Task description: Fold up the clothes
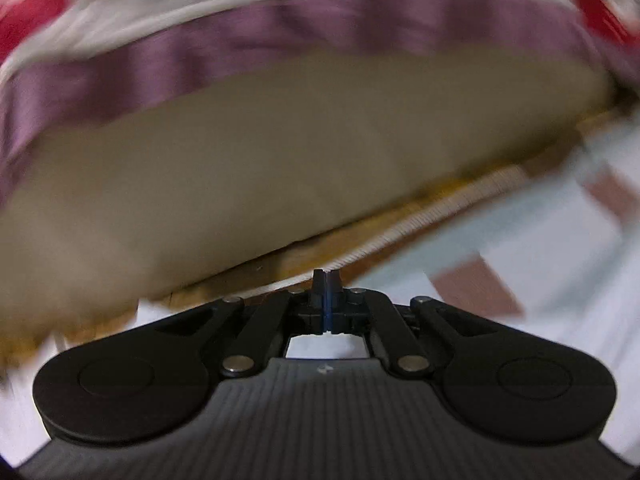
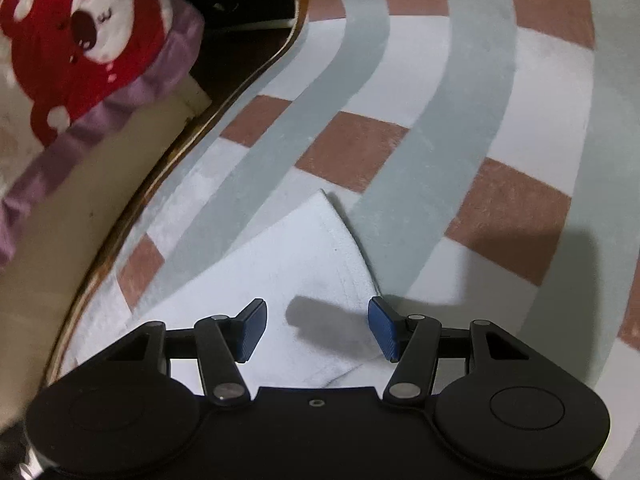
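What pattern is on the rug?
Grey bands with white and brown squares; clearest in the right wrist view.

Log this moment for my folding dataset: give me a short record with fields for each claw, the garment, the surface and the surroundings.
left claw: shut, nothing visibly held; view motion-blurred
right claw: open, above the white garment
white garment: flat on the rug, pointed corner facing away from the claw
rug: white, grey-blue and brown blocks
surroundings: beige cushion with purple trim at the rug's left edge, red plush on top
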